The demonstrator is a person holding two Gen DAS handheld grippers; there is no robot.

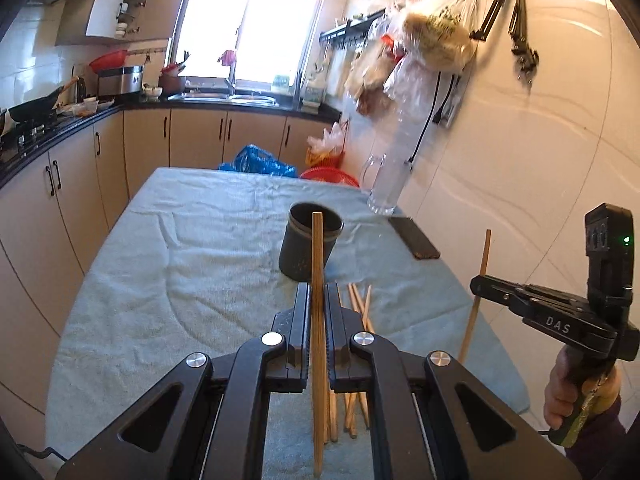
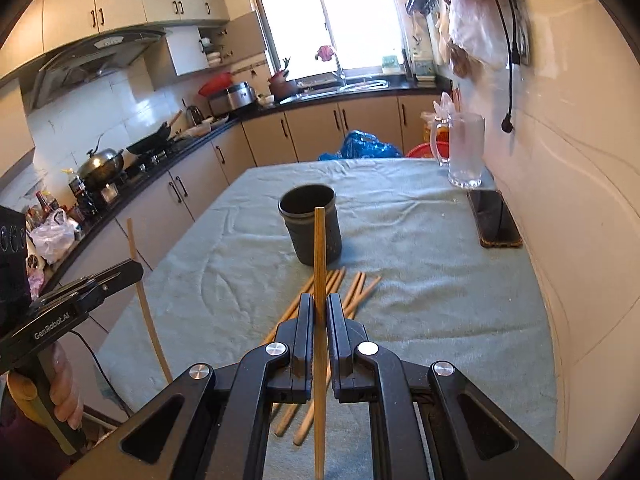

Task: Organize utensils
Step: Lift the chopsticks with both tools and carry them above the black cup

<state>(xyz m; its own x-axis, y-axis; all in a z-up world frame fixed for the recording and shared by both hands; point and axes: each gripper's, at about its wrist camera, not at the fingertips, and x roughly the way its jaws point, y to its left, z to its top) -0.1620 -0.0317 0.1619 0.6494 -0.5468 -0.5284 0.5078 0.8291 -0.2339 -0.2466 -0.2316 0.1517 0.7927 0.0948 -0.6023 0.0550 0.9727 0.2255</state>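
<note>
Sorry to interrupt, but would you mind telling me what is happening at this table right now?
A person is sorting chopsticks with two handheld tools. The left tool is shut on one chopstick, held upright, and the right tool is shut on another chopstick. More loose chopsticks lie on the towel-covered table, in front of the dark cup, which looks empty.

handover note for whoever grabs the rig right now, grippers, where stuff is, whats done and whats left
Left gripper: shut on one chopstick, held upright above the table.
Right gripper: shut on its own chopstick, also upright.
Dark holder cup: upright mid-table on the green towel, just beyond both grippers; nothing shows above its rim, the inside is not fully visible.
Loose chopsticks: a pile lying on the towel between the grippers and the cup.
Done: two chopsticks picked up, none visibly in the cup.
Left: drop both held ones into the cup, then clear the pile.
Phone and glass mug sit by the wall.
</note>
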